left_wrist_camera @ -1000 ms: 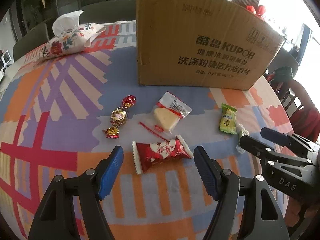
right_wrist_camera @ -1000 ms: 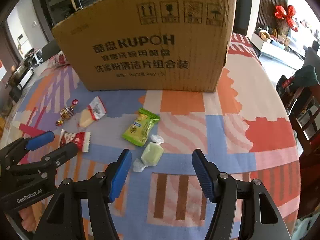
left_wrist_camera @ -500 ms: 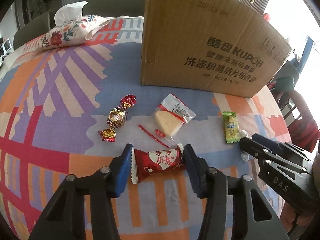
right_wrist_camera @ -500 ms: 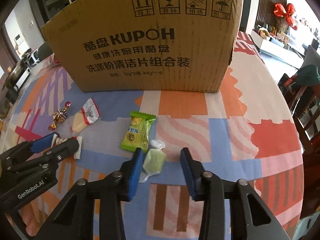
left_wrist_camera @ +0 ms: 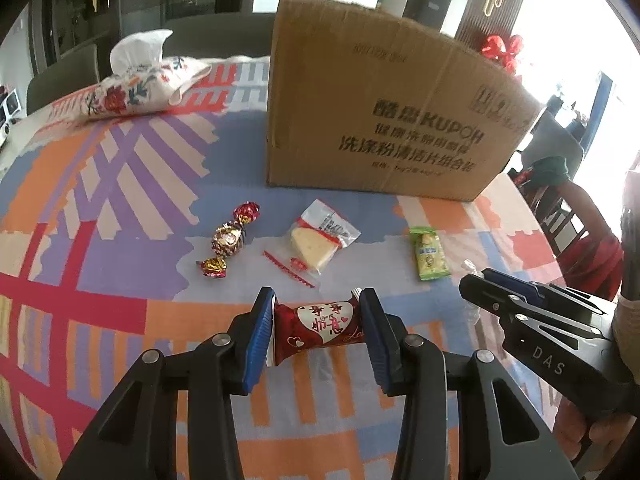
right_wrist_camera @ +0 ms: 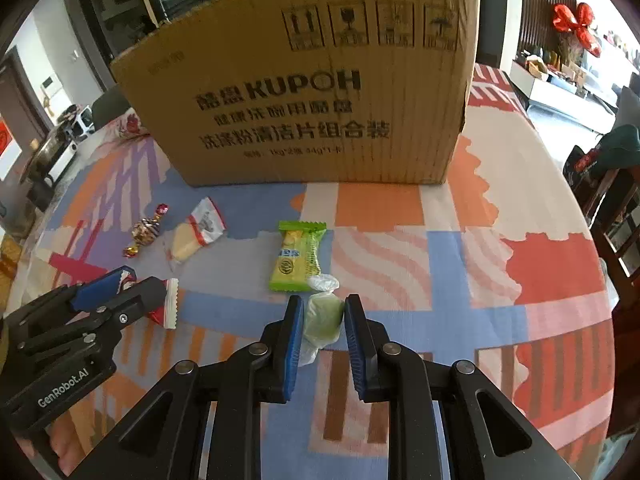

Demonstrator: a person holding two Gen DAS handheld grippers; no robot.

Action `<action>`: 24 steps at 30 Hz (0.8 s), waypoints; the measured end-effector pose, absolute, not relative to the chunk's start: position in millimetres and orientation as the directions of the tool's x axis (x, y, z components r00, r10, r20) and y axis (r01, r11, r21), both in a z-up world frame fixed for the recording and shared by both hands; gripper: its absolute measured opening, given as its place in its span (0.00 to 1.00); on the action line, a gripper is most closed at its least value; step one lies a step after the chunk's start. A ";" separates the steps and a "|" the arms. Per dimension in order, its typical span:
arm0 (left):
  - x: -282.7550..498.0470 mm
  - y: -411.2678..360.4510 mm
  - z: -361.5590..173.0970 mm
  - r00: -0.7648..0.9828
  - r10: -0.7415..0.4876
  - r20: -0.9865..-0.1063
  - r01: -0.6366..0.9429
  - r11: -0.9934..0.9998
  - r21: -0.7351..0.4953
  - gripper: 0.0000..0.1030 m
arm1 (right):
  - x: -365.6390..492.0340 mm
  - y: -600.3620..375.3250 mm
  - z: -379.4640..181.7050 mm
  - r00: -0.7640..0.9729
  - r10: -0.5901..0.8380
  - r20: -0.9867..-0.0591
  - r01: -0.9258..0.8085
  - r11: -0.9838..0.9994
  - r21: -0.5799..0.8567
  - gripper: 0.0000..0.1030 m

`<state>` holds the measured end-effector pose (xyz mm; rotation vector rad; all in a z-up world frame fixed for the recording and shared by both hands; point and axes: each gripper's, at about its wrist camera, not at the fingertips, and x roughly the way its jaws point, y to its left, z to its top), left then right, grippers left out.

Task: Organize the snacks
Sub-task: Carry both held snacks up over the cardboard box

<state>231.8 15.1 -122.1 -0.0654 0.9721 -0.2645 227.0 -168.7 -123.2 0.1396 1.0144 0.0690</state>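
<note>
A: Left gripper?

B: My left gripper (left_wrist_camera: 318, 330) is closing, blue pads against both ends of the red heart-print snack (left_wrist_camera: 320, 330), low over the patterned tablecloth (left_wrist_camera: 120, 208).

A: Right?

B: My right gripper (right_wrist_camera: 322, 320) is clamped on the pale green wrapped candy (right_wrist_camera: 323, 318), just below the green packet (right_wrist_camera: 298, 258).

A: View differences?

B: Only the left view shows the floral tissue pouch (left_wrist_camera: 140, 88). The right view shows the box's 4 handling symbols.

A: Other snacks?

B: Gold-and-red twist candy (left_wrist_camera: 228, 240) and a clear-wrapped cheese wedge (left_wrist_camera: 316, 242) lie in front of the KUPOH cardboard box (left_wrist_camera: 384, 116), apart from each other.
</note>
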 end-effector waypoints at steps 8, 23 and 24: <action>215.7 16.2 -90.6 0.590 -0.263 -0.763 0.206 0.963 -0.172 0.41 | 216.7 -165.6 -94.1 0.580 0.147 -0.801 -0.017 0.986 0.169 0.22; 195.5 4.4 -11.4 0.711 -0.292 -0.639 0.262 0.954 -0.145 0.41 | 191.3 -171.0 -17.2 0.723 0.169 -0.670 -0.081 0.984 0.161 0.22; 195.7 3.7 -7.3 0.716 -0.296 -0.632 0.266 0.953 -0.144 0.41 | 190.5 -171.9 -11.9 0.732 0.168 -0.660 -0.084 0.984 0.157 0.22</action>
